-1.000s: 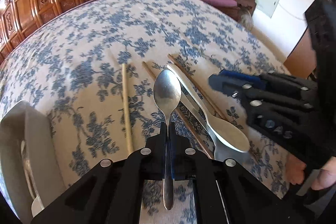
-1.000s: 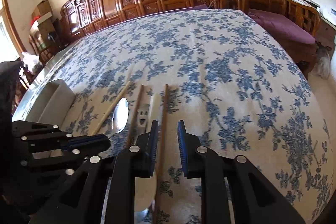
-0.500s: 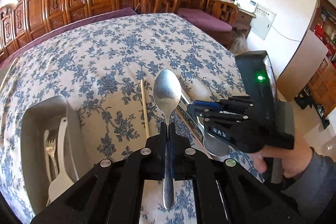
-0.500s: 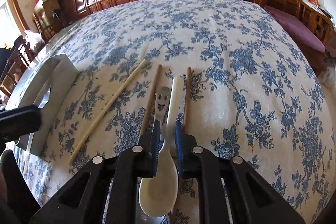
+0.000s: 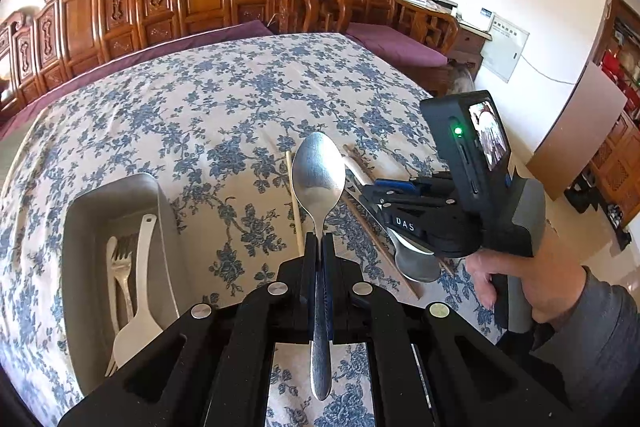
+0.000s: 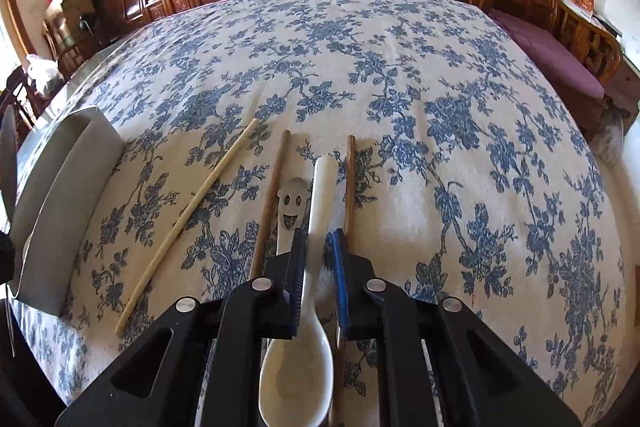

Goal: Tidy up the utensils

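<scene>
Since the earlier frame the left tool [image 5: 319, 247] has lifted and swung left, bringing the grey tray [image 5: 160, 195] with its fork [image 5: 122, 267] and white spoon [image 5: 138, 311] fully into the lower left. It grips the metal spoon [image 5: 319, 171] by the handle, bowl up at frame centre. The right tool [image 6: 318, 247], slightly parted, straddles the white ceramic spoon [image 6: 316, 235] lying on the desk [image 6: 480, 147] between two brown chopsticks [image 6: 350, 183], lower centre.

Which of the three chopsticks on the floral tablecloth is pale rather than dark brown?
The pale bamboo chopstick, lying angled nearest the grey tray; the others are dark.
</scene>
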Motion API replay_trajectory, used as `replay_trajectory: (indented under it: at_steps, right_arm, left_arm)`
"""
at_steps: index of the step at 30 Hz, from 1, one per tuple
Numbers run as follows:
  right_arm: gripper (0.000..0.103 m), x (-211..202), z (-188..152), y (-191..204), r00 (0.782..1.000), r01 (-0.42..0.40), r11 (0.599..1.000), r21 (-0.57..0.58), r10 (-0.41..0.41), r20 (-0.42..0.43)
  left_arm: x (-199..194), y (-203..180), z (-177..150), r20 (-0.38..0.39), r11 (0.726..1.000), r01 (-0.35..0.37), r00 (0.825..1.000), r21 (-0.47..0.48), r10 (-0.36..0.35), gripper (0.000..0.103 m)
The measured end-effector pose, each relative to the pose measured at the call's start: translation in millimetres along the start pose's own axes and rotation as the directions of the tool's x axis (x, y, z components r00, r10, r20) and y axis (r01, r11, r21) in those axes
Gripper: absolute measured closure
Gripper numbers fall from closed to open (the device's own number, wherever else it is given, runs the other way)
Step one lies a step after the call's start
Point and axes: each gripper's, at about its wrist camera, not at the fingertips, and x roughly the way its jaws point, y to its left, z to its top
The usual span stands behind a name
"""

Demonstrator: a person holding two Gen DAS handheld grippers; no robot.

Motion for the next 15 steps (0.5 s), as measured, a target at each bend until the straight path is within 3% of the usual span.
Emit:
replay_trajectory:
  at_steps: [3,6,15]
  right_arm:
    - [0.085,0.2,-0.1,2.6,1.0,0.007,1.0,-0.009,-0.007,-0.003]
    - [0.092,-1.2,-0.9,0.0,1.0,0.0,1.0,0.001,0.0,-0.003]
    - [0.093,-14.4,-1.2,-7.8,0.997,-0.065,0.996,0.054,0.062,0.048]
  left_arm:
    - [-2.4,3.3,-0.2,0.002,1.0,-0.008,1.0,-0.006,0.008,0.101]
    - [-5.1,7.2,0.1,0.007,1.0,-0.014,1.0,-0.012,0.014,0.101]
    - [-18.7,20.5,-0.5,0.031,0.999,-0.031,0.999,-0.04,0.032,0.101]
